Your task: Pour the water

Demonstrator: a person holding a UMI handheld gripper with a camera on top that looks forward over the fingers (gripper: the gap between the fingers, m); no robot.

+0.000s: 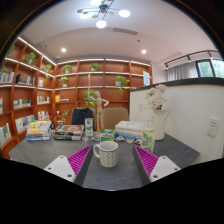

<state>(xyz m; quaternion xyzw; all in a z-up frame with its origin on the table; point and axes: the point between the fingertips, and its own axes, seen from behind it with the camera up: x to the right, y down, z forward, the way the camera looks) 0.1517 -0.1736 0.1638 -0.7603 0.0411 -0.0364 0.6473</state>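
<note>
White ceramic mug [107,153] stood upright on the grey table [45,152], its long axis vertical and mouth facing up (handle direction could not be determined). It sat between the fingertips of the hand-held gripper [108,158], whose purple pads [79,160] were spread apart, gaps visible on both sides.

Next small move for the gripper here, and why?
Probably ease forward: the white ceramic mug stands on the grey table just ahead of the open gripper, between its fingers with gaps on both sides, not yet clamped.
</note>
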